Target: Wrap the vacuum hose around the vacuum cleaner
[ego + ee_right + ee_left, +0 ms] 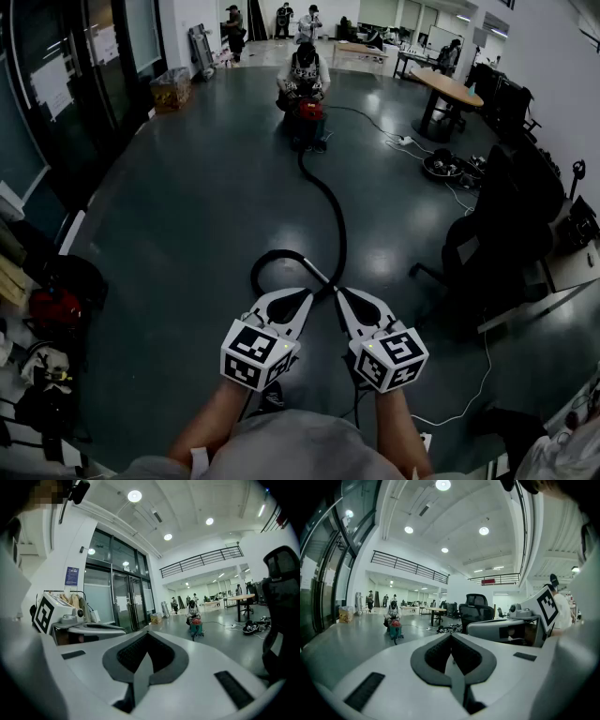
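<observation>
A red vacuum cleaner (310, 111) stands far off on the dark floor, with a person (305, 67) crouched right behind it. Its black hose (336, 214) snakes toward me and ends in a loop on the floor just ahead of my grippers. The left gripper (304, 293) and the right gripper (339, 293) hover side by side above that loop, both shut and holding nothing. The left gripper view shows shut jaws (451, 638) and the vacuum cleaner (395, 629) small in the distance. In the right gripper view the shut jaws (147, 635) point toward the vacuum cleaner (196, 626).
A black office chair (489, 246) stands at my right, with a round table (448, 89) and a tangle of cables (441, 167) beyond it. Bags and a red object (54, 309) lie at the left. A box (171, 89) sits by the glass doors.
</observation>
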A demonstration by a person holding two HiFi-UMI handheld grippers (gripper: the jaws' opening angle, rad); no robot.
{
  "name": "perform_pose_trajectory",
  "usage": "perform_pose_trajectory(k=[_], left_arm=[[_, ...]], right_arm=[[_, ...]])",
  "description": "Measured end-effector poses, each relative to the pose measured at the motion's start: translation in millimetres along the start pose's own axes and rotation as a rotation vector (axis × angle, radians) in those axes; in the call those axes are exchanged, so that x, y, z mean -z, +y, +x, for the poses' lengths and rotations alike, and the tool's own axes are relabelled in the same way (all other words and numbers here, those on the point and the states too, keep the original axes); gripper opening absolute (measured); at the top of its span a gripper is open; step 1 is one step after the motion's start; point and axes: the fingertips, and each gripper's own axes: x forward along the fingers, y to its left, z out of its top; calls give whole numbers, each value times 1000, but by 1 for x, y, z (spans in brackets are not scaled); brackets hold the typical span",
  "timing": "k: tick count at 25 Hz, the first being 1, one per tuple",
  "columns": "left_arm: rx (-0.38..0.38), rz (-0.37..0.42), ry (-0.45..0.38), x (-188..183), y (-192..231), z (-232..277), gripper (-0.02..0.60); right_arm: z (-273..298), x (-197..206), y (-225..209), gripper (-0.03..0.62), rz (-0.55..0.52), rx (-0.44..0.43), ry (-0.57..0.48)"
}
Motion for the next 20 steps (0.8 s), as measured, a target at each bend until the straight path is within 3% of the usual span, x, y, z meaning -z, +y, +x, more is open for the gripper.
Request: perform_pose_trajectory(k=[20], left_arm=[[13,-15,10,2,27,17,8]], right_arm=[[27,1,-14,5,5,15,23]])
